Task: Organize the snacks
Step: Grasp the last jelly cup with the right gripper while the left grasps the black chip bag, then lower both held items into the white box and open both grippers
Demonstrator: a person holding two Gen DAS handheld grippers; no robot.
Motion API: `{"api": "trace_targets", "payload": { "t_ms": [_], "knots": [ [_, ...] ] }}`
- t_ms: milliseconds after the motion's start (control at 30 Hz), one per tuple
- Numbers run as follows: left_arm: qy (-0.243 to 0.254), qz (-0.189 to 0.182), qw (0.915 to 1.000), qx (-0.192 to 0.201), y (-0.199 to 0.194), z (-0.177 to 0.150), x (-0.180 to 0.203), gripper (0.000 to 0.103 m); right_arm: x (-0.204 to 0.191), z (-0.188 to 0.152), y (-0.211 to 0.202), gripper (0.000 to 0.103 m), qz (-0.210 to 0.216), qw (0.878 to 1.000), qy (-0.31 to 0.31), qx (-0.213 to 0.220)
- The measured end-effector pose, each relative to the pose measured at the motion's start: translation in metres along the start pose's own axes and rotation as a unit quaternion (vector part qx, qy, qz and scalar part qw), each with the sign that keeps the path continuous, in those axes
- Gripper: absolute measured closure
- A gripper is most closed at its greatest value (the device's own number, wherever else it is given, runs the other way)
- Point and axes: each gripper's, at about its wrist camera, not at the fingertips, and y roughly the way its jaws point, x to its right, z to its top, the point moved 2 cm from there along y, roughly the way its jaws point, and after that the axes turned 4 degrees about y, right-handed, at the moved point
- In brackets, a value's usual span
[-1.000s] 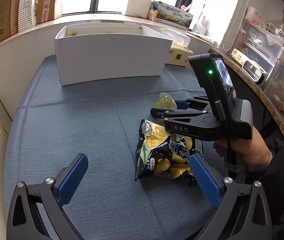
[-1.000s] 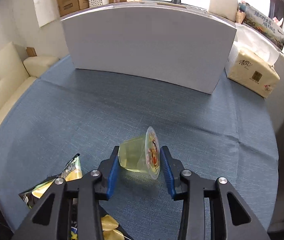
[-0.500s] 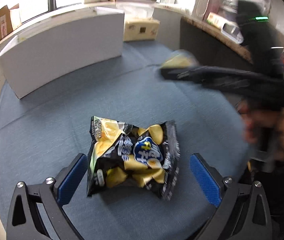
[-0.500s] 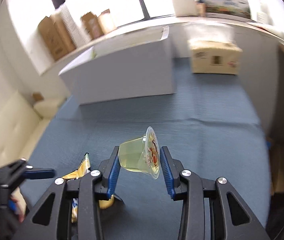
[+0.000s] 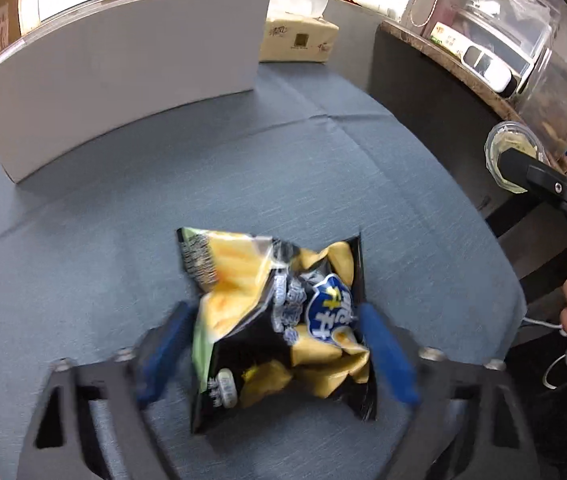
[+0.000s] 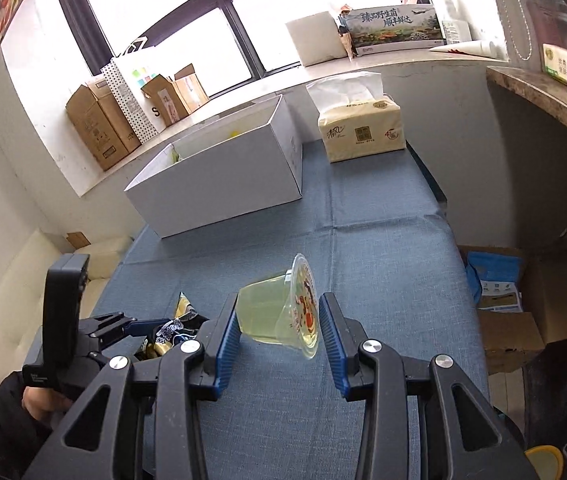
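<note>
My left gripper [image 5: 279,344] points down over the crisp bag [image 5: 279,320], which lies crumpled on the blue cloth of the worktop [image 5: 123,220]. Its fingers [image 5: 387,356] have just been closing, with the bag between them; they are blurred, the blue pads sit right at the bag's two sides, and I cannot tell whether they press on it. From my right wrist view only a corner of the bag [image 6: 171,328] shows, just ahead of the left gripper [image 6: 123,322] and the hand [image 6: 43,402] that holds it.

My right gripper [image 6: 279,324] is raised above the cloth and is clamped on the jelly cup [image 6: 279,312]. The cup lies on its side between the fingers [image 6: 331,340], one pad against its base and the other against its printed foil lid, with pale yellow jelly inside. In the left wrist view that same cup [image 5: 513,156] sits at the far right edge in the dark right gripper [image 5: 507,162], well apart from the bag.

The white box [image 6: 219,184] stands open at the back of the worktop, near the window sill. A pack of tissues [image 6: 361,130] stands just beside the box, towards the corner. Cardboard boxes [image 6: 99,128] line the sill behind
</note>
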Motion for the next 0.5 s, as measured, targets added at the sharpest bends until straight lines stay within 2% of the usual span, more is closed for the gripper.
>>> {"api": "trace_targets", "payload": {
  "t_ms": [67, 133, 200, 300, 400, 500],
  "knots": [
    [0.000, -0.002, 1.0000, 0.000, -0.003, -0.003, -0.002, 0.023, -0.001, -0.001, 0.001, 0.061, 0.004, 1.000, 0.003, -0.001],
    [0.000, -0.002, 1.0000, 0.005, -0.008, -0.001, -0.004, 0.030, -0.003, -0.001, 0.001, 0.061, 0.005, 1.000, 0.000, 0.000],
    [-0.001, 0.000, 0.9998, 0.020, -0.018, -0.001, -0.004, 0.045, -0.006, 0.000, 0.003, 0.061, 0.006, 1.000, -0.004, -0.001],
    [-0.005, 0.000, 0.9992, 0.039, -0.035, -0.001, -0.010, 0.045, -0.009, -0.001, 0.004, 0.061, 0.009, 1.000, -0.006, -0.002],
    [-0.010, 0.008, 0.9991, 0.041, -0.044, -0.002, -0.014, 0.046, -0.014, -0.002, 0.007, 0.061, 0.010, 1.000, -0.012, -0.005],
    [-0.020, -0.006, 0.9978, 0.063, -0.065, 0.000, -0.020, 0.046, -0.019, -0.002, 0.006, 0.061, 0.012, 1.000, -0.016, -0.005]
  ]
}}
